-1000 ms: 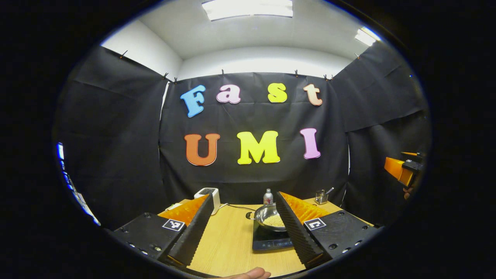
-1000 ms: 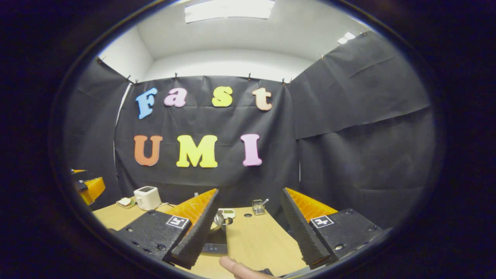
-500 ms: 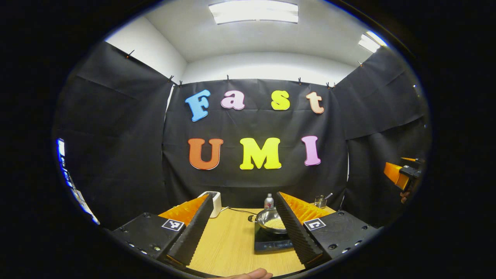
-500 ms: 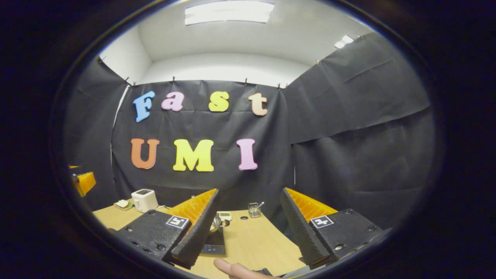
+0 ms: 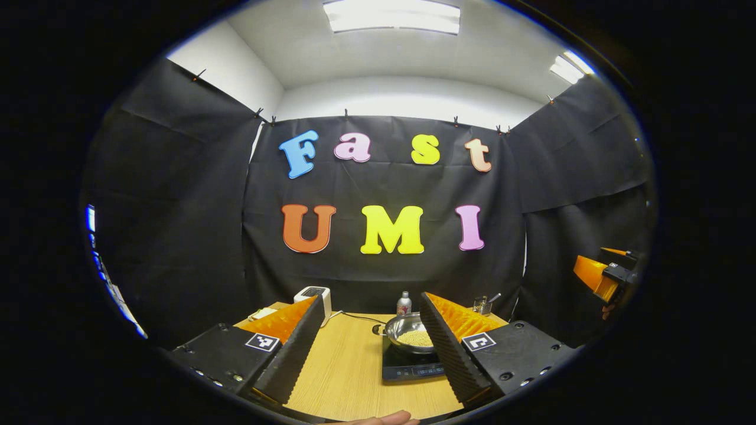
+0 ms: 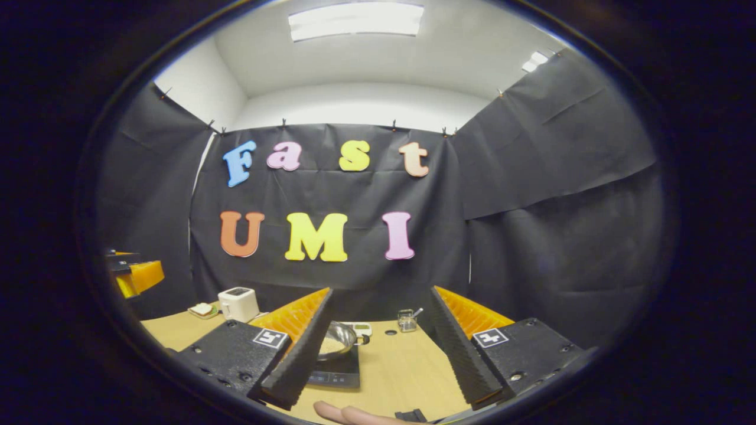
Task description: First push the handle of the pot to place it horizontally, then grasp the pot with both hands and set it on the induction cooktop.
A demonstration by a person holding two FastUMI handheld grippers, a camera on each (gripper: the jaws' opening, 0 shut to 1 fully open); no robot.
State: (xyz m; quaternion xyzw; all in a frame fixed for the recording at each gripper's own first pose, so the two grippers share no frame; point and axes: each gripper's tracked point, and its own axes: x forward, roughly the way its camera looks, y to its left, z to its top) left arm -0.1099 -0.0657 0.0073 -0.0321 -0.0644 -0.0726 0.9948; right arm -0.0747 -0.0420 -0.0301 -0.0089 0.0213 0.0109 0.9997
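A steel pot (image 5: 409, 334) holding pale grains sits on the black induction cooktop (image 5: 405, 369) on the wooden table. My left gripper (image 5: 371, 300) hovers open well in front of it, and its right finger covers the pot's right side. In the right gripper view the pot (image 6: 338, 341) and the cooktop (image 6: 338, 375) lie left of centre, partly behind my left finger. A small handle (image 6: 364, 339) sticks out on the pot's right. My right gripper (image 6: 381, 290) is open and holds nothing. Each gripper shows at the edge of the other's view: the right gripper (image 5: 601, 275), the left gripper (image 6: 134, 276).
A white toaster (image 5: 315, 294), a small bottle (image 5: 404, 303) and a glass holder with a spoon (image 5: 481, 304) stand along the table's back. A plate with a sandwich (image 6: 202, 309) lies by the toaster (image 6: 238, 303). A fingertip (image 6: 345, 413) shows at the bottom edge.
The right gripper has turned left, so more of the pot and cooktop shows beside its left finger. The left gripper has shifted only slightly. Both stay open.
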